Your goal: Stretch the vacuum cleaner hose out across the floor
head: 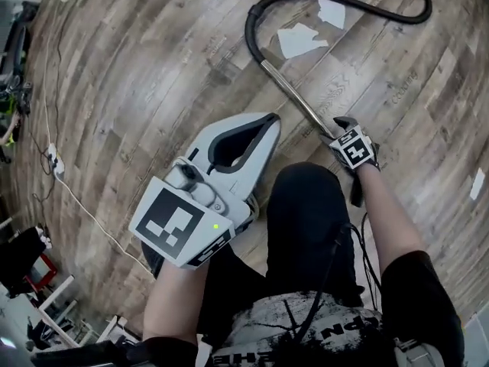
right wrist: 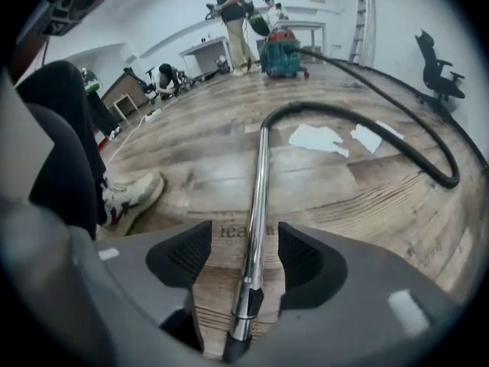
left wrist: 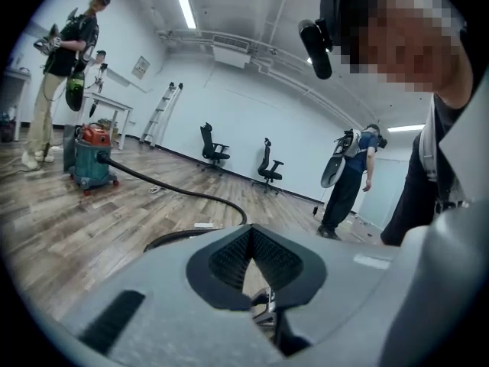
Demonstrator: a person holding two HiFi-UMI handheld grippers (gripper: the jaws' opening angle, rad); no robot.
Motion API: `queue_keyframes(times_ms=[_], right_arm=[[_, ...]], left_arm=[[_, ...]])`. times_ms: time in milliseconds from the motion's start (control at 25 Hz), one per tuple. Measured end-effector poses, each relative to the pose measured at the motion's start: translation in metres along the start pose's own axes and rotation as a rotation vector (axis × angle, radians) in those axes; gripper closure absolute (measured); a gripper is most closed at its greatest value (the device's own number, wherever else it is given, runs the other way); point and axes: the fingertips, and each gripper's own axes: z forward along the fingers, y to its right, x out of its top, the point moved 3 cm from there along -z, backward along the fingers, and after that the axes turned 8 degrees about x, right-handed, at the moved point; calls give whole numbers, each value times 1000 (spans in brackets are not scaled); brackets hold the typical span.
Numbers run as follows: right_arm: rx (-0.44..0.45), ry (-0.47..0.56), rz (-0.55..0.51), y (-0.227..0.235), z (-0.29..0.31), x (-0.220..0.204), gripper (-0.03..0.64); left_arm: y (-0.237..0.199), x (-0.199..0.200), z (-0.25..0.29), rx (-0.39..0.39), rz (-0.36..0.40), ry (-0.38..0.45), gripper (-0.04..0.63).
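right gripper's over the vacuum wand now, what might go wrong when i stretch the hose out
1. The right gripper stands open round the chrome metal wand, not pressing it; the smooth tube may slip when clamped.
2. The black flexible hose lies looped beside white paper scraps; pulling may kink it or drag them.
3. The teal wheeled vacuum canister may roll instead.

We see the black hose [head: 249, 30] lying on the wooden floor [head: 153, 67] in a loose loop, bent back on itself. Its near end joins a straight chrome tube [head: 294, 98] lying flat on the planks. Its far end runs to the teal vacuum cleaner [right wrist: 284, 54].
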Motion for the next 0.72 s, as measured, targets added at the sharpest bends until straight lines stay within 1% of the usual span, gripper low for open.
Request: queue_keyframes(times_ms=[120, 200, 280, 360, 480, 520, 560, 600, 680, 720], right_arm=[[-14, -110, 30, 30, 52, -35, 343], [-22, -144, 52, 37, 75, -47, 349], [-20, -174, 60, 37, 92, -54, 381], [-41, -214, 70, 35, 100, -63, 405], [-53, -295, 133, 24, 102, -77, 408], [-81, -305, 123, 27, 100, -76, 412], [-115, -306, 106, 33, 97, -73, 429], [-127, -289, 96, 36, 95, -69, 436], [-92, -214, 89, 33, 96, -57, 437], [-78, -193, 92, 30, 95, -54, 437]], left_arm=[[-13, -19, -10, 78, 2, 13, 592], [-24, -40, -22, 125, -7, -14, 592], [-31, -60, -29, 162, -33, -42, 592], [-32, -76, -33, 178, -47, -64, 592], [-35, -89, -33, 186, -43, -83, 592], [-37, -90, -32, 186, -51, -81, 592], [-38, -91, -31, 182, -64, -77, 592], [-39, -91, -30, 172, -79, -71, 592], [-39, -94, -27, 144, -111, -64, 592], [-41, -97, -25, 131, -128, -69, 592]])
